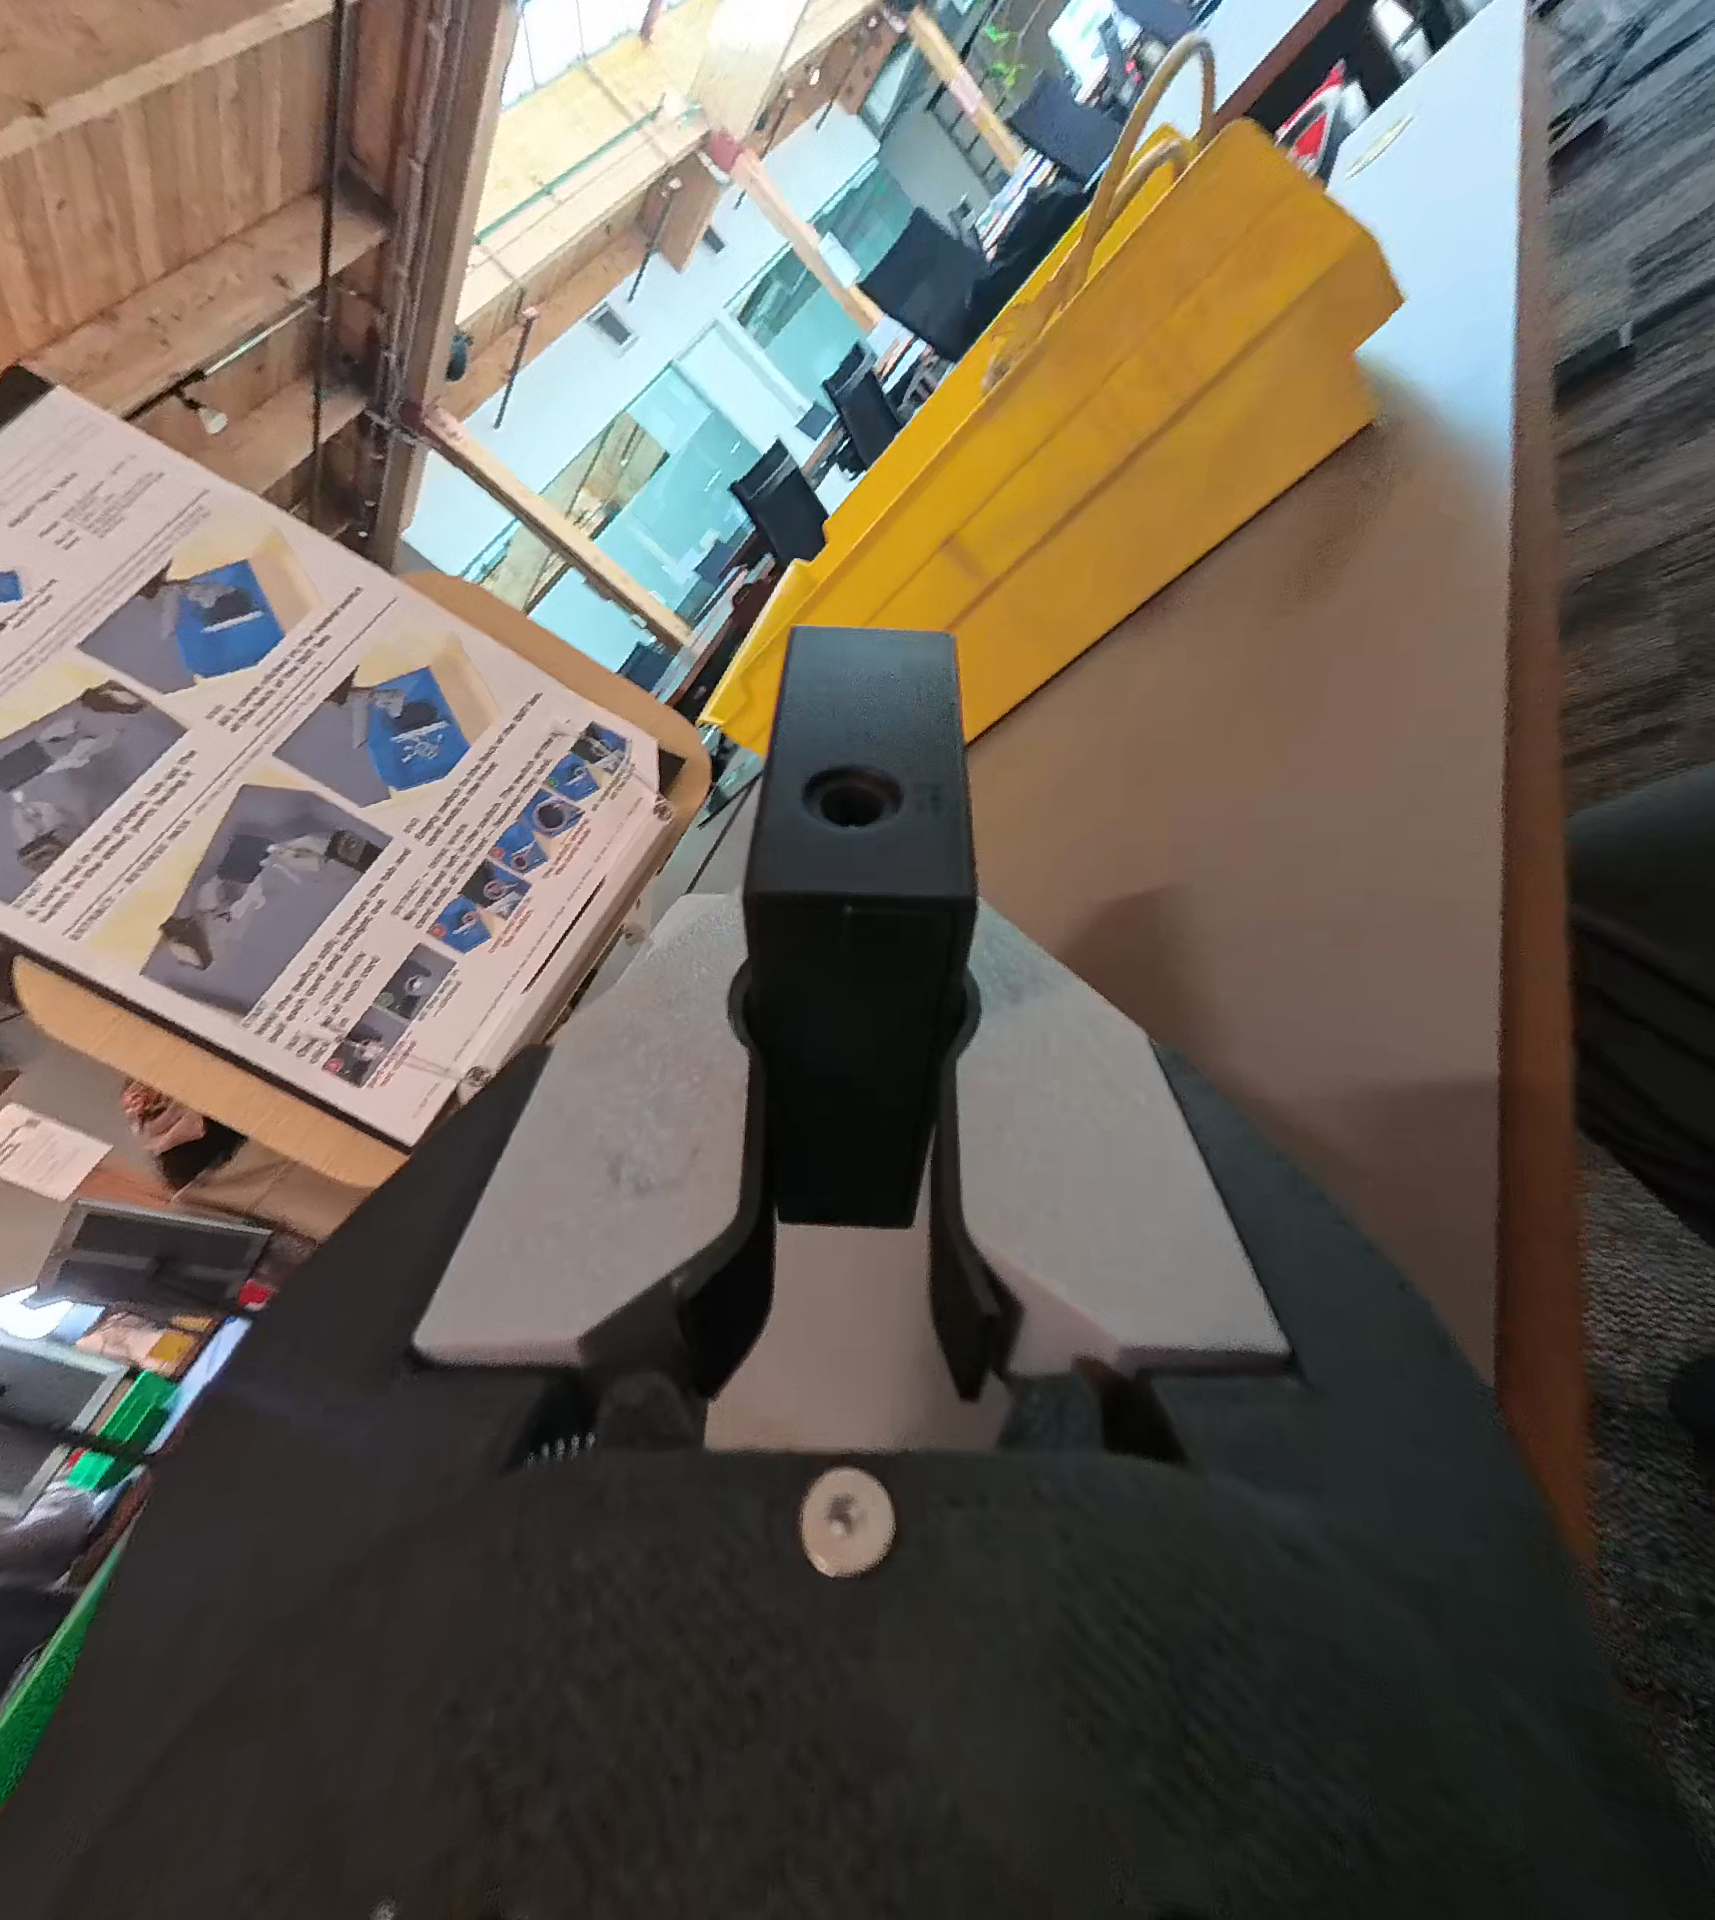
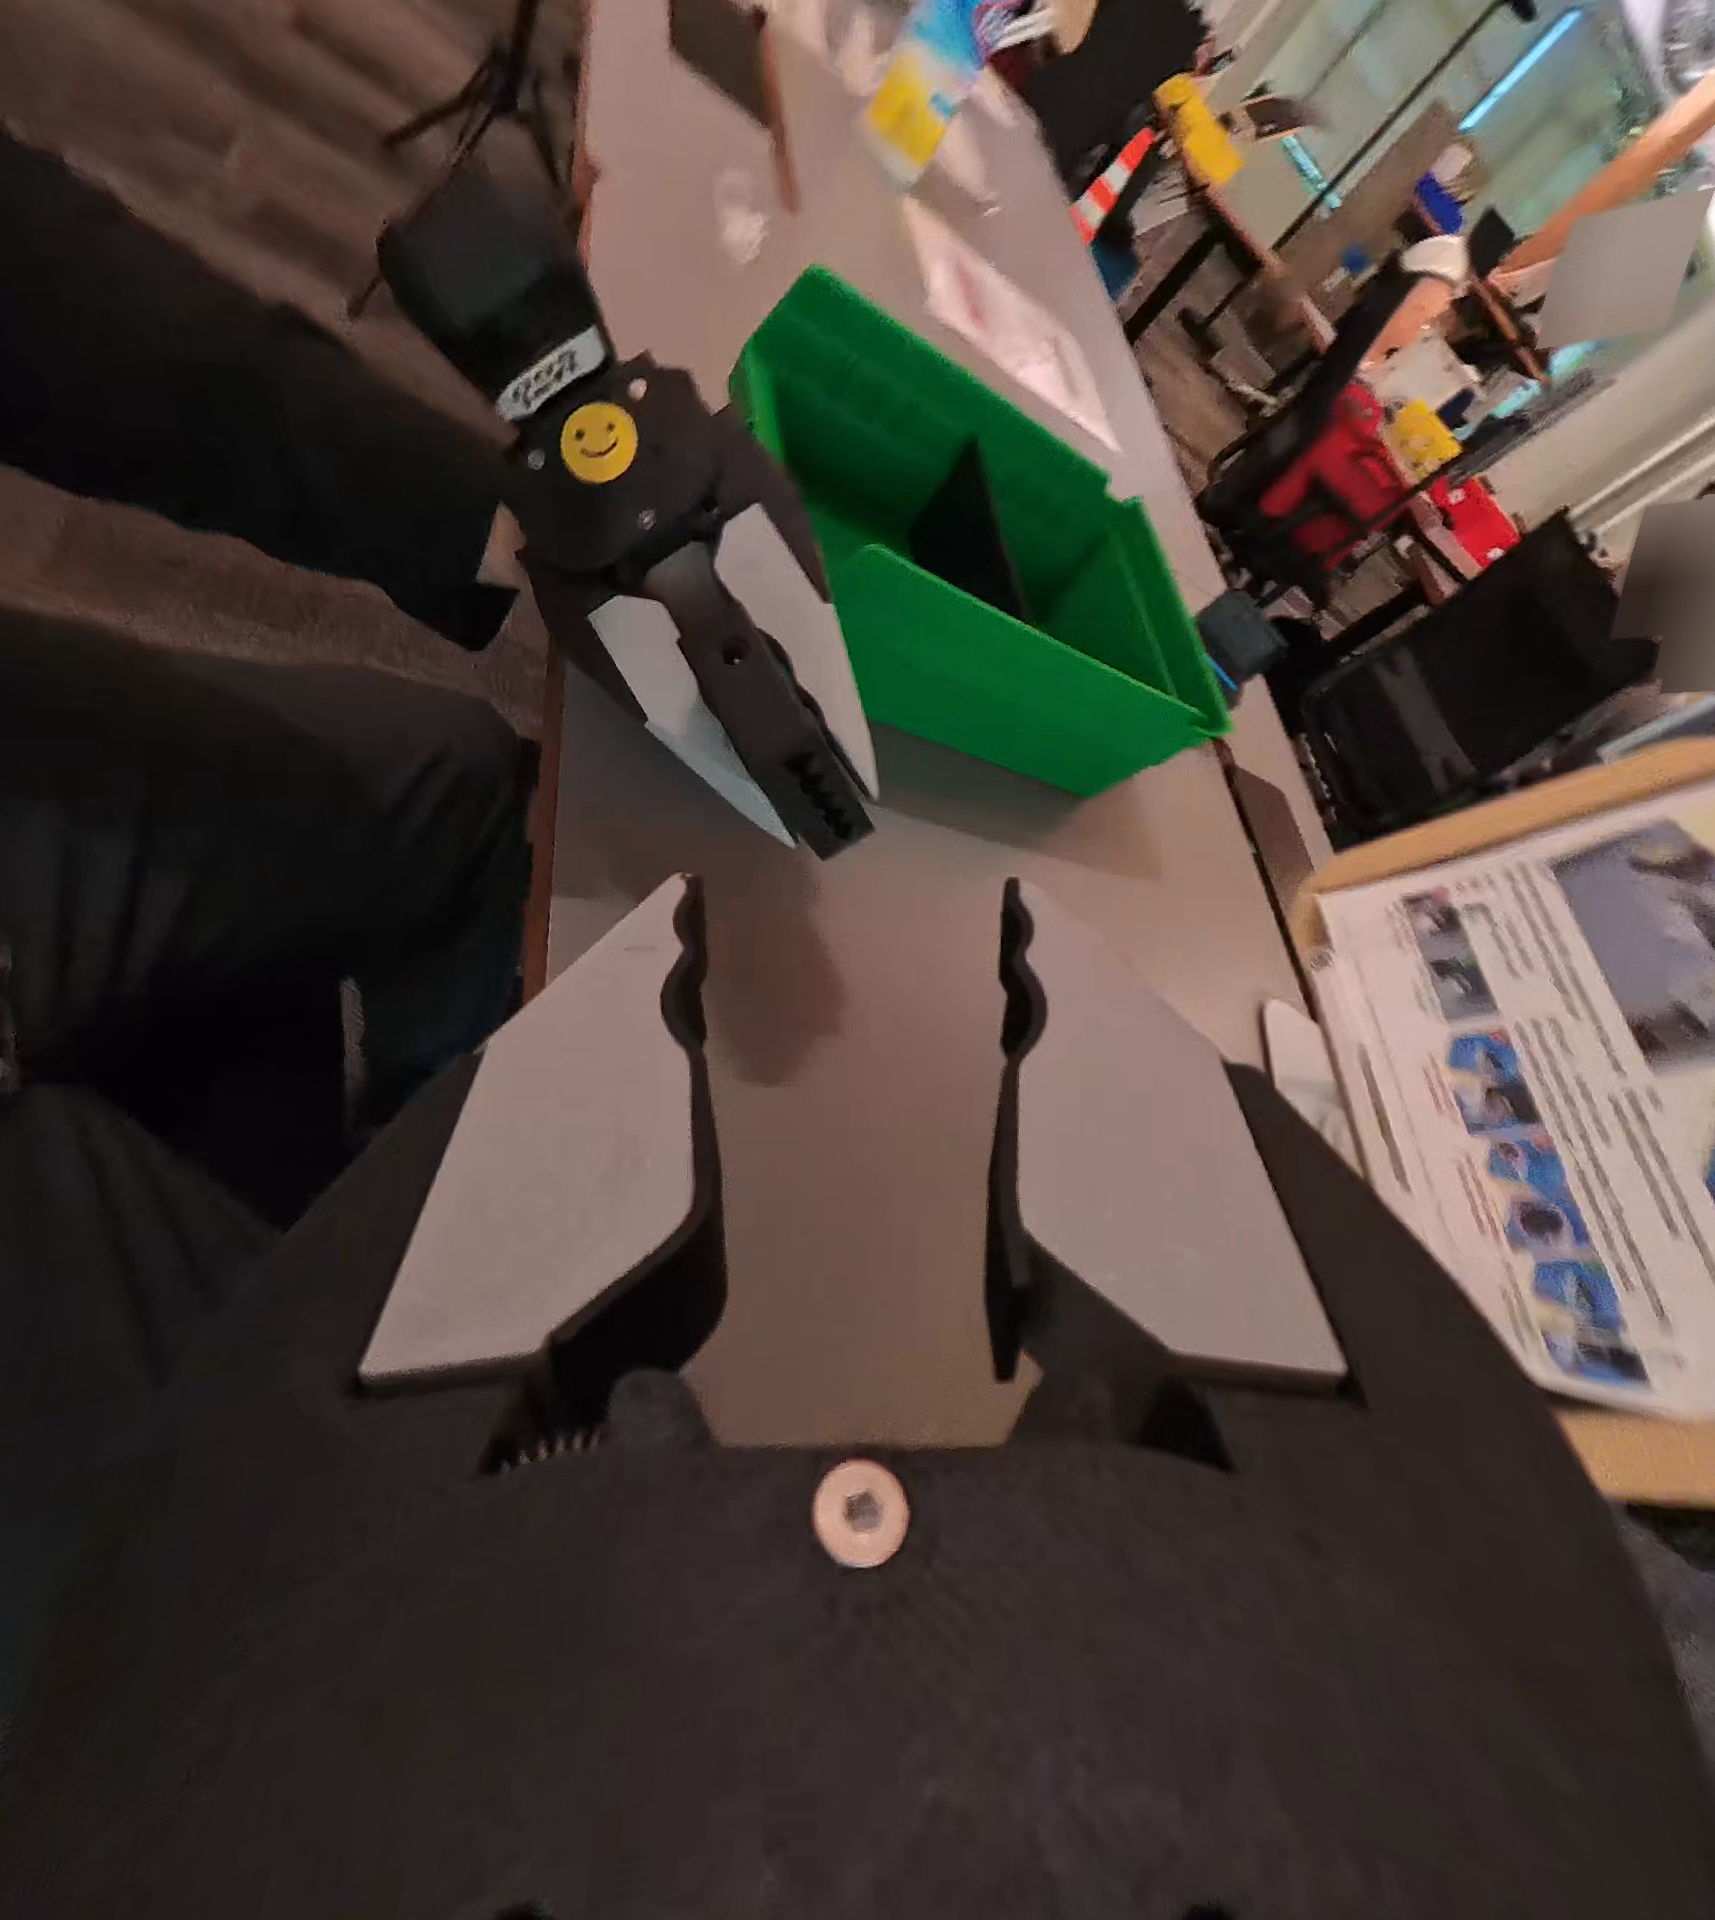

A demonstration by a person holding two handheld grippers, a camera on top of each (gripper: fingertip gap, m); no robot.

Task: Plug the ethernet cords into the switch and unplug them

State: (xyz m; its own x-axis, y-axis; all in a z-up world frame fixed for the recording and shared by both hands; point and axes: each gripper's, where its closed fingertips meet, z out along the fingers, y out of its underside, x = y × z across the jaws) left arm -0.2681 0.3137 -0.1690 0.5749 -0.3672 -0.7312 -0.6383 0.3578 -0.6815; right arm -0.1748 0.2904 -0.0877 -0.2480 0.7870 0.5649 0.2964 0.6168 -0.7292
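Note:
My left gripper point(image 1: 858, 1003) is shut on the black switch point(image 1: 858, 831), a slim box that I see end on, with a round socket on its end. In the right wrist view the left gripper point(image 2: 822, 810) holds the switch point(image 2: 739, 665) above the grey table point(image 2: 884, 1143), with its row of ports facing down toward me. My right gripper point(image 2: 848, 935) is open and empty, just below and in front of the switch. A pale ethernet cord point(image 1: 1144, 156) loops out of the yellow bin point(image 1: 1092, 499) beyond the switch.
A green bin point(image 2: 988, 644) stands on the table behind the left gripper. An illustrated instruction sheet on a wooden board point(image 1: 240, 769) leans at the table's far edge; it also shows in the right wrist view point(image 2: 1559, 1091). A person's dark trouser leg point(image 1: 1694, 987) is beside the table. The left gripper's tips are roughly 12 centimetres from the right gripper's.

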